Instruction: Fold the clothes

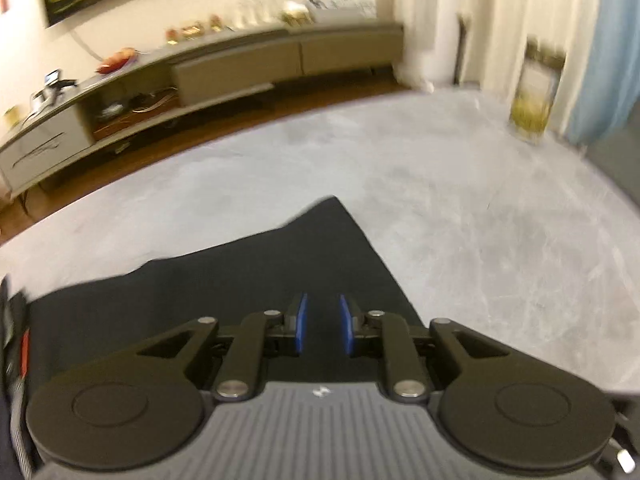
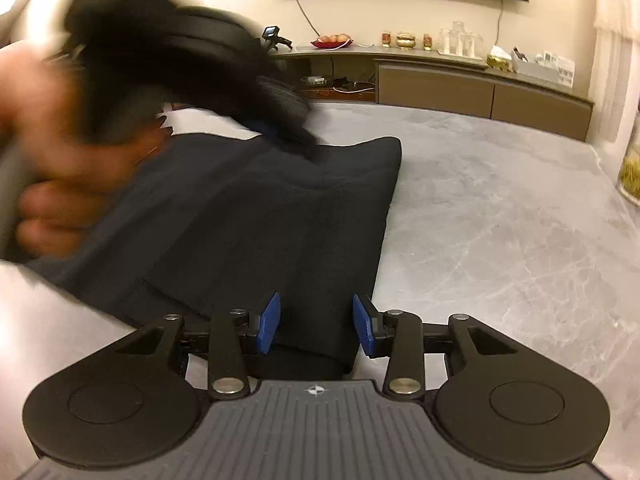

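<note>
Left wrist view: the left gripper (image 1: 323, 322) points down over a dark garment (image 1: 224, 276) that lies on a pale grey table (image 1: 500, 232). Its blue pads (image 1: 303, 324) stand a narrow gap apart, and nothing shows between them; the cloth seen through the gap lies below, so this gripper is released and empty. The garment fills the frame from about 9 o'clock to 5 o'clock, and one corner of it peaks toward 12 o'clock. Its edges look straight and its surface flat, though blur hides any fine creases. A long low cabinet (image 1: 240, 68) runs along the wall from 9 to 1 o'clock.

Right wrist view: the right gripper (image 2: 316, 322) sits at the near edge of the garment (image 2: 256, 216), at 6 o'clock. Its pads (image 2: 270, 322) stand on either side of a thick folded band of cloth; the left pad seems to touch it, while a sliver of table shows before the right one, so I cannot tell whether it clamps or merely straddles. From 9 to 11 o'clock the person's hand (image 2: 68, 160) carries the left gripper (image 2: 296, 136), blurred, above the far end of the garment.

As a judgement: the garment already appears doubled into a long, layered rectangle, so at least one fold is made. A further fold to shorten it, plus smoothing, probably remains.
</note>
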`<action>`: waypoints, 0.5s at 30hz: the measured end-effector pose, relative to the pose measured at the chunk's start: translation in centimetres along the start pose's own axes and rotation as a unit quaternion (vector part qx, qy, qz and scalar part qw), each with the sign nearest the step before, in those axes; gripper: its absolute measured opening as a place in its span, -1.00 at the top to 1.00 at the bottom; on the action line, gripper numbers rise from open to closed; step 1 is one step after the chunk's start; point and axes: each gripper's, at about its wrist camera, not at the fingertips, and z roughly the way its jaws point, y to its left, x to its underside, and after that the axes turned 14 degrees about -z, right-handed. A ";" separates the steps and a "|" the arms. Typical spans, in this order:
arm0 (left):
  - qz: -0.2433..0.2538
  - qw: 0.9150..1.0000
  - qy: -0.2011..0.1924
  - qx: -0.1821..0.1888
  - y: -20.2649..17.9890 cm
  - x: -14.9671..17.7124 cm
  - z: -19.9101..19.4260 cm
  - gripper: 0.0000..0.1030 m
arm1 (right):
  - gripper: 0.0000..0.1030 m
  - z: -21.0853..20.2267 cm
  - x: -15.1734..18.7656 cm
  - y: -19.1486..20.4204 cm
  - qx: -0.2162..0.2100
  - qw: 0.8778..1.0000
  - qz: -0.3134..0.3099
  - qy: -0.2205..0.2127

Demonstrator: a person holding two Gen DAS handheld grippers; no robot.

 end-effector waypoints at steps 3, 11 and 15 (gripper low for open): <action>0.018 1.000 0.011 -0.012 -1.3 -0.7 3.2 0.66 | 0.16 -0.1 0.4 -0.1 0.005 1.000 0.001 0.006; 0.006 1.000 0.022 -0.019 -0.3 -3.4 5.3 0.47 | 0.15 -0.1 0.1 -0.1 0.000 1.000 0.004 0.023; -0.024 0.999 0.007 -0.042 1.7 -3.7 2.4 0.39 | 0.15 -1.2 0.5 -0.1 -0.017 1.000 0.018 0.019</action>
